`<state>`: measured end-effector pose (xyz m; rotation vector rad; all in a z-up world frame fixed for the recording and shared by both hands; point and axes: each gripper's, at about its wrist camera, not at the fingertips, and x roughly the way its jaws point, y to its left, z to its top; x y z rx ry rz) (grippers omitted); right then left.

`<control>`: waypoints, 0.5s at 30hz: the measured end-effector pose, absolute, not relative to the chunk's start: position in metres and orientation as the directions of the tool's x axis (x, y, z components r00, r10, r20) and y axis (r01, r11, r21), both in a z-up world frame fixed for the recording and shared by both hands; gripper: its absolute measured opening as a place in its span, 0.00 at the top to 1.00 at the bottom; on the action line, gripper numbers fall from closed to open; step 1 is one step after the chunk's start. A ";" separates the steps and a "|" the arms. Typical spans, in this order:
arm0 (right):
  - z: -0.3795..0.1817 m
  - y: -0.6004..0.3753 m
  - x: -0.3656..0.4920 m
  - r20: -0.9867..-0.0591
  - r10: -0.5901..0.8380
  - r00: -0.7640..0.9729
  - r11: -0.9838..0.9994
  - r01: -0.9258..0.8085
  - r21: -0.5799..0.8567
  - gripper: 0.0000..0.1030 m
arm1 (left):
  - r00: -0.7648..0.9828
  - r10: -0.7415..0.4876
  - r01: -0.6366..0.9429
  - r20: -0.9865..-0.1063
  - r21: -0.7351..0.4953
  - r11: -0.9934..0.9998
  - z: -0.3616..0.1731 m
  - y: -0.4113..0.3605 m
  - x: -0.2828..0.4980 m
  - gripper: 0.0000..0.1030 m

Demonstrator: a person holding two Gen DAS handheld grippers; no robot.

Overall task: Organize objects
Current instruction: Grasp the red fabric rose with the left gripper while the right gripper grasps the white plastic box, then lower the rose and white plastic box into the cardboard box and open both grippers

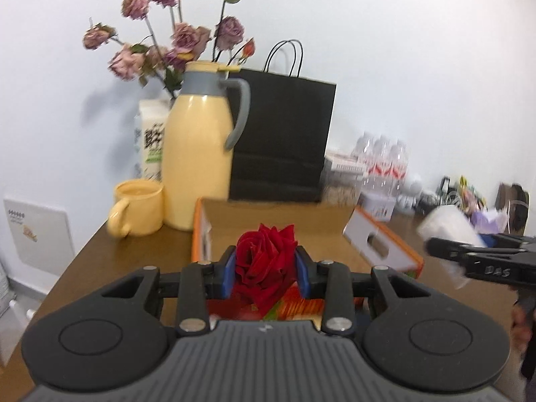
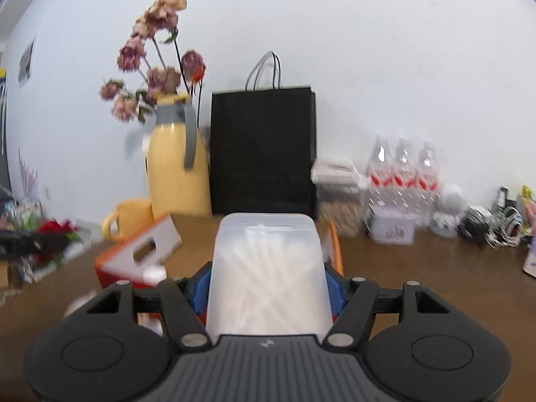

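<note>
Standing against the white wall at the back of the brown worktop is one black paper bag, the largest thing here, with one yellow thermos jug to its left and one yellow mug beside the jug; dried pinkish roses rise behind them. One open orange-and-white cardboard box lies on the worktop in front of the bag. Three clear water bottles stand in a row to the right of the bag. The right gripper has its fingers set moderately wide, pressed against both sides of one translucent plastic container of white sticks, held above the worktop. The left gripper has its fingers narrow, clamped on one red rose, held over the box.
</note>
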<state>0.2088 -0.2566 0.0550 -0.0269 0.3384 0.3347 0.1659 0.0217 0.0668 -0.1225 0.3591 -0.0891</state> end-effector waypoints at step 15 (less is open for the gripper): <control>0.031 -0.211 0.326 -0.402 0.289 0.869 0.955 -0.291 0.057 0.38 | 0.897 -0.068 -0.003 -0.437 -0.159 0.987 0.049 -0.011 0.299 0.65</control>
